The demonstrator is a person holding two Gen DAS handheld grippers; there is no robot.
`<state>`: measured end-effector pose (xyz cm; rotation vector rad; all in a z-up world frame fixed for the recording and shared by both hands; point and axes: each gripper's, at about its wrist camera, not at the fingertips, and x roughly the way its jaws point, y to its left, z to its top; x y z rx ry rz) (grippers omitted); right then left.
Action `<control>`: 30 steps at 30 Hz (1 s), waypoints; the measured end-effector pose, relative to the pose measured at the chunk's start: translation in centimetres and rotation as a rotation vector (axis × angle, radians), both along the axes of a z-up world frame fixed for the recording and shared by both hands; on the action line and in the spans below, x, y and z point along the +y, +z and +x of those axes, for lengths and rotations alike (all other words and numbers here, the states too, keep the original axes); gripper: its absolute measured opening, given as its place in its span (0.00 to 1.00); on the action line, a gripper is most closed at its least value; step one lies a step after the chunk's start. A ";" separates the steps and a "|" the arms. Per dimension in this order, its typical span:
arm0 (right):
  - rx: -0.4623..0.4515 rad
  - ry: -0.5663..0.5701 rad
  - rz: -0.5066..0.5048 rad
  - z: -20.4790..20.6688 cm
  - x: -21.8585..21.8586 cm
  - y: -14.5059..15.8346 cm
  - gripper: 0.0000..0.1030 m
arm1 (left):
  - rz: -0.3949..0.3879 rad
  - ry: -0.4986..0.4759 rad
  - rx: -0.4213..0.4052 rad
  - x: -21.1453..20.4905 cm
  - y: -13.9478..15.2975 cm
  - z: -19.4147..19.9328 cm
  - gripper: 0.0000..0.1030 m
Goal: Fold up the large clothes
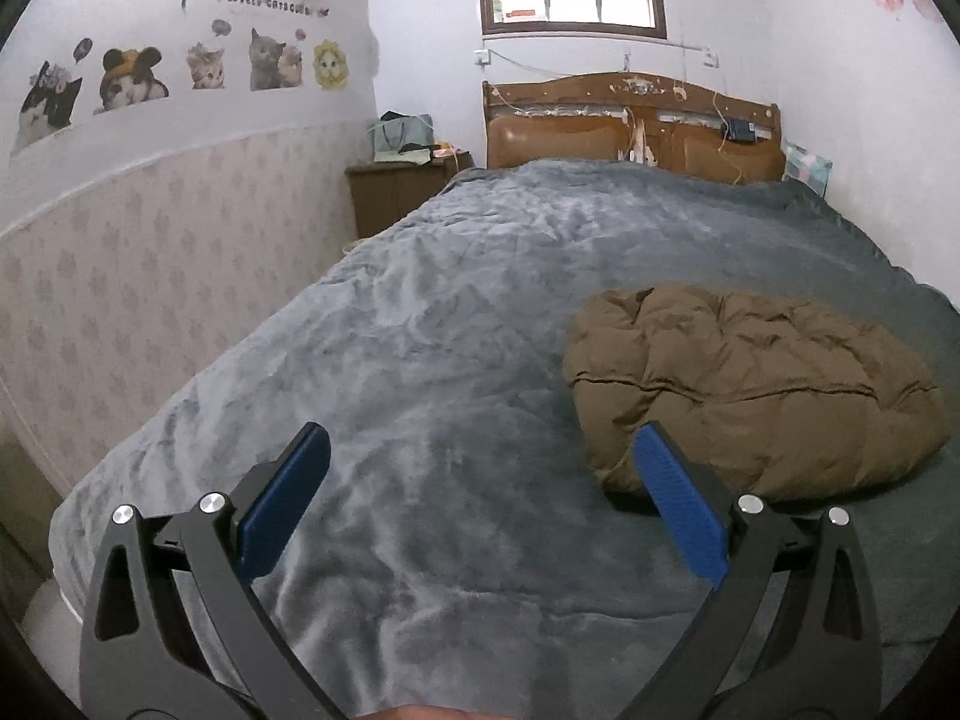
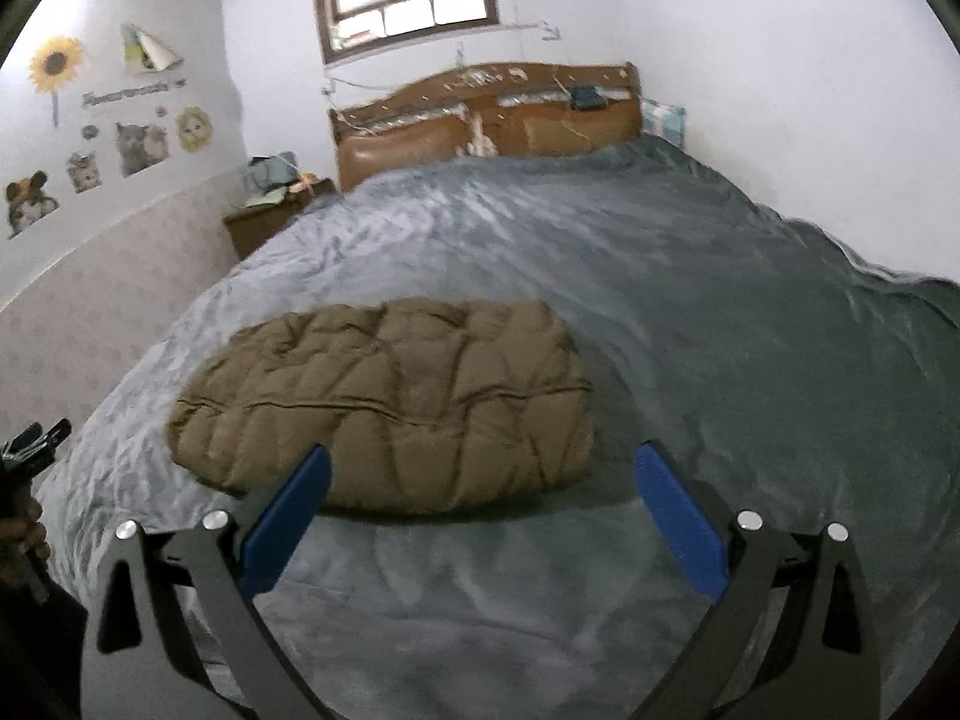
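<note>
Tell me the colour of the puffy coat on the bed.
Olive brown puffy coat, clearest in the right wrist view.

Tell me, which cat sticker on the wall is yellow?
The cat sticker nearest the room's corner, with a yellow frill around its face; the others are grey, tabby or black-and-white.

Right hand-held gripper (image 2: 480, 483) spread wide, empty, above grey bed (image 2: 690, 330). Brown puffy jacket (image 2: 390, 396) folded, lying just beyond fingertips.
</note>
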<state>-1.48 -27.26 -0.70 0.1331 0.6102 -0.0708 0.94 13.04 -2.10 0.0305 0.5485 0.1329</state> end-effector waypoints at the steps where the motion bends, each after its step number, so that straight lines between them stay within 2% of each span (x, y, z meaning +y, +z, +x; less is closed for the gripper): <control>1: 0.000 0.000 0.000 0.0 0.0 0.0 0.98 | 0.001 -0.003 -0.003 0.0 0.2 -0.1 0.97; 3: -0.006 0.022 -0.079 -0.3 1.9 0.6 0.98 | 0.010 -0.012 -0.009 -0.2 0.4 -0.4 0.97; 5: -0.007 0.032 -0.106 -0.4 2.6 0.9 0.98 | 0.010 -0.015 -0.002 -0.5 0.5 -0.5 0.97; 10: -0.019 0.003 -0.107 -1.0 2.8 1.9 0.98 | -0.009 -0.029 -0.009 -0.8 1.5 -1.2 0.97; 15: -0.049 -0.017 -0.090 -2.1 2.5 2.7 0.98 | 0.015 -0.058 -0.027 -1.7 2.1 -1.9 0.97; 24: -0.061 -0.058 -0.099 -2.3 2.0 2.9 0.98 | 0.038 -0.078 -0.046 -2.3 2.5 -2.4 0.97; 27: -0.073 -0.068 -0.102 -2.7 1.7 2.8 0.98 | 0.051 -0.115 -0.046 -3.0 2.3 -2.5 0.97; 30: -0.038 -0.074 -0.094 -2.0 0.9 1.7 0.98 | 0.064 -0.146 -0.035 -3.5 1.9 -1.8 0.97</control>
